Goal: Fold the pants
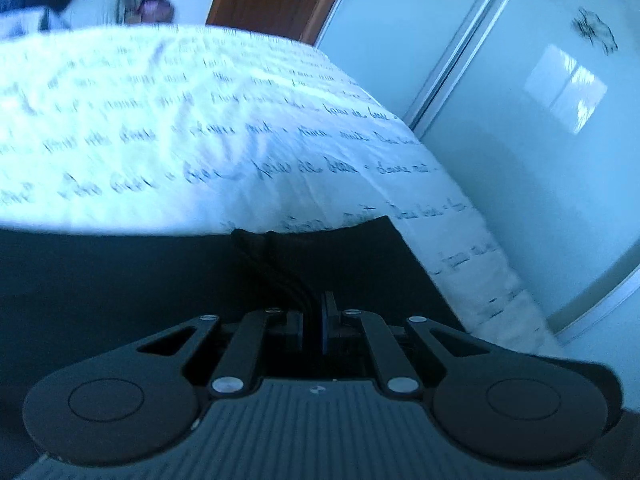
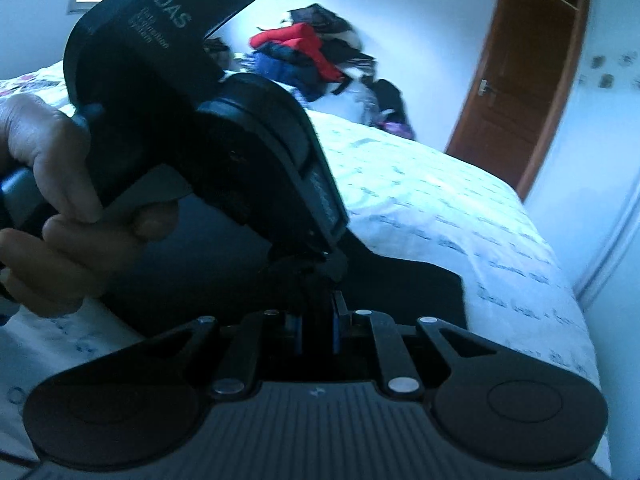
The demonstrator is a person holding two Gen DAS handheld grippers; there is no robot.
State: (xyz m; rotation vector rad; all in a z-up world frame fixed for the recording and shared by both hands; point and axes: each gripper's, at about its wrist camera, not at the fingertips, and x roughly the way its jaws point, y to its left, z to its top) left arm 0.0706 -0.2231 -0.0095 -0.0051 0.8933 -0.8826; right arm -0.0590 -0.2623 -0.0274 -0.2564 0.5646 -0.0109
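The left claw (image 1: 312, 322) was clenched on a bunched ridge of the black fabric pants (image 1: 120, 280), its blue-padded fingers drawn nearly together with dark folds gathered between them. The right claw (image 2: 316, 326) was likewise nipped shut on the same garment, at a spot just beside the left one; in the right wrist view the left device's black body sat directly above and in front of it, gripped by the person's bare hand (image 2: 60, 216), so the two grips were almost touching.

From both claws the pants lay forward and to the sides, spread flat on the white bedspread printed with lines of script (image 1: 200, 120), near the corner of the bed. Their far edge ran crosswise ahead of the left claw, with a square-cut end reaching toward the bed's right-hand edge. Judging by this, the coming fold would turn on carrying the pinched edge across the cloth's width, and neither hand was clearly nearer the work, since both held the same bunch.

Beyond the bed stood a brown wooden door (image 2: 516, 80), a pale glass-fronted sliding wardrobe (image 1: 520, 80), and a heap of red, blue and dark clothes (image 2: 312, 52) at the far side.
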